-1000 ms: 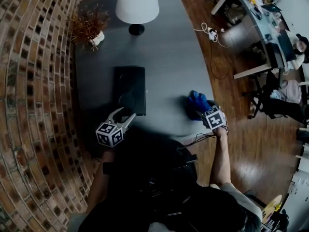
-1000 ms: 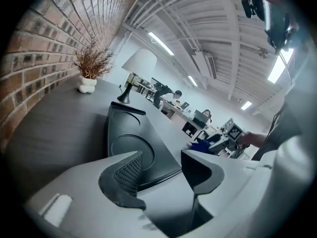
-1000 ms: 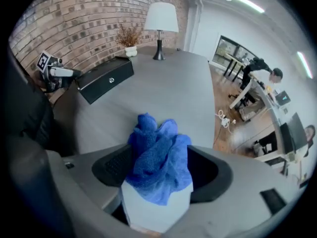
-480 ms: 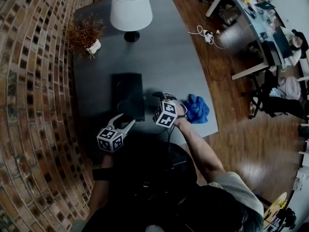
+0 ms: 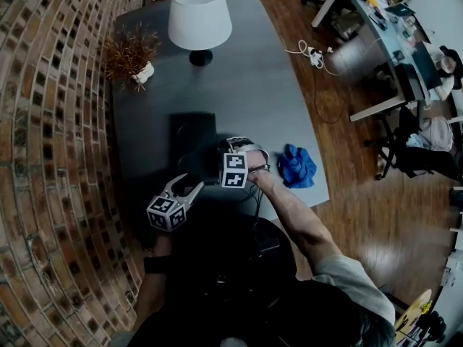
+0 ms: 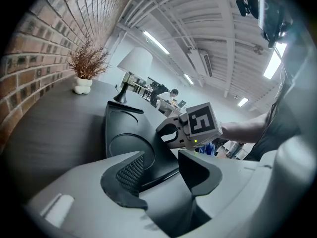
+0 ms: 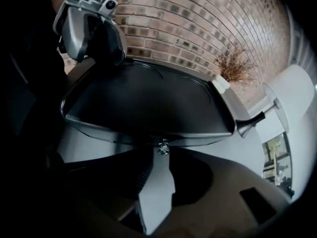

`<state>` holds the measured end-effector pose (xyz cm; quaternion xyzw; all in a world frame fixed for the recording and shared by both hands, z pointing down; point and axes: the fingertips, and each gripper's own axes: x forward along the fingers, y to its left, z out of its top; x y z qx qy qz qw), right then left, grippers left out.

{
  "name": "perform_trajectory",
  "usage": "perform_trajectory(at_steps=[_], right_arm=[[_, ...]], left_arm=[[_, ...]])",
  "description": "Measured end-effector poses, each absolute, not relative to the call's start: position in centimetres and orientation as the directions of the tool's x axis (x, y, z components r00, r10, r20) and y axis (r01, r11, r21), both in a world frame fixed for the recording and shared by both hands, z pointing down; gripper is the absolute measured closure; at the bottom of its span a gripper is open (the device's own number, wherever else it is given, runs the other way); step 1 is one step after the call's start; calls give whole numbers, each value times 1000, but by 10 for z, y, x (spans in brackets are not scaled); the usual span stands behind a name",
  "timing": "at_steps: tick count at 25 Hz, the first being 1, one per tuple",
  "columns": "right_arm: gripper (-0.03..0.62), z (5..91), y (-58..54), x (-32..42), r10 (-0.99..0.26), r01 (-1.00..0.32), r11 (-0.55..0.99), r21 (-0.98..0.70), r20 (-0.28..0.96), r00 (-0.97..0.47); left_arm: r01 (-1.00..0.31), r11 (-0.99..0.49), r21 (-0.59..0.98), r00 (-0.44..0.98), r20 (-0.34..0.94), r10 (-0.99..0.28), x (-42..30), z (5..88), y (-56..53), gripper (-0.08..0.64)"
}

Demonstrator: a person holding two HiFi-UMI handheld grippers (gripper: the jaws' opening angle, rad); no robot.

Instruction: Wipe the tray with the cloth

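Observation:
A black tray (image 5: 189,132) (image 6: 124,128) (image 7: 148,98) lies on the grey table near the front edge. The blue cloth (image 5: 296,166) (image 6: 213,147) sits bunched on the table to its right, with no gripper on it. My right gripper (image 5: 235,147) (image 7: 161,148) points steeply down at the tray's right rim. Its jaws have just been closing and now pinch that rim. My left gripper (image 5: 186,182) (image 6: 161,170) rests at the tray's near left corner. Its jaws have also just been closing but still show a gap, with the tray's edge running between them.
A white lamp (image 5: 200,13) and a dried plant in a small pot (image 5: 130,49) stand at the table's far end. A brick wall (image 5: 51,157) runs along the left. The table's right edge drops to a wooden floor with cables and desks beyond.
My right gripper left the blue cloth on the table, swung left to the tray's right rim and narrowed its jaws there. The left gripper stayed at the tray's near corner.

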<state>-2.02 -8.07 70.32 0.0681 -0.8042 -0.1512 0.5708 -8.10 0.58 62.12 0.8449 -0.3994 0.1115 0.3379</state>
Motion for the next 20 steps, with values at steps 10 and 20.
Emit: perform_trajectory(at_steps=[10,20], right_arm=[[523,702,-93,65,-373,93,913,397,905,-205],[523,706,-109,100,-391,42,914,404,904,-174]], left_arm=[[-751,-424,507,649,446,-617,-83,620,4,362],[-764,-472,440,645,502,-576,-77,626,10,367]])
